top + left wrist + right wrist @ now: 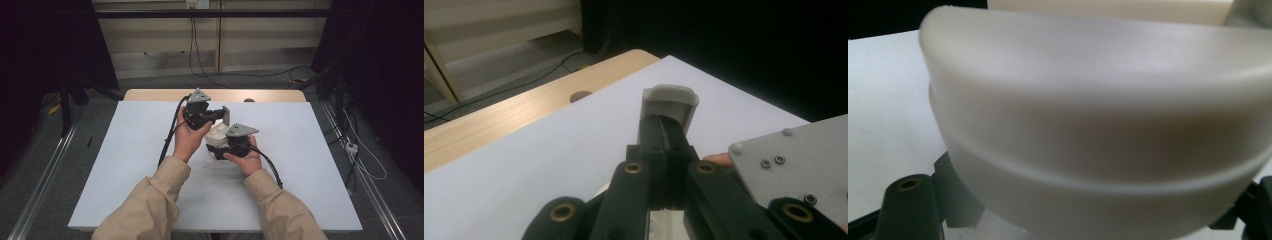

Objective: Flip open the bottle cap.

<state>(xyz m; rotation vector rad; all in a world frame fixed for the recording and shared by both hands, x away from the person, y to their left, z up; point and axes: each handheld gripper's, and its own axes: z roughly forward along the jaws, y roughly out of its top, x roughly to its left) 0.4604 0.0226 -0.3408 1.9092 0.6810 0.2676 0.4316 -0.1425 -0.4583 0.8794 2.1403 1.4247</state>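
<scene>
Over the middle of the desk (125, 165) I held a white box (216, 134) up between both tools: the right tool (220, 150) clamped its rounded body to steady it, the left tool (223, 116) pinched its raised lid (670, 101), probably to swing it.

White container (1098, 125) blurred and cut off by the right gripper view's edges, contents hidden
</scene>
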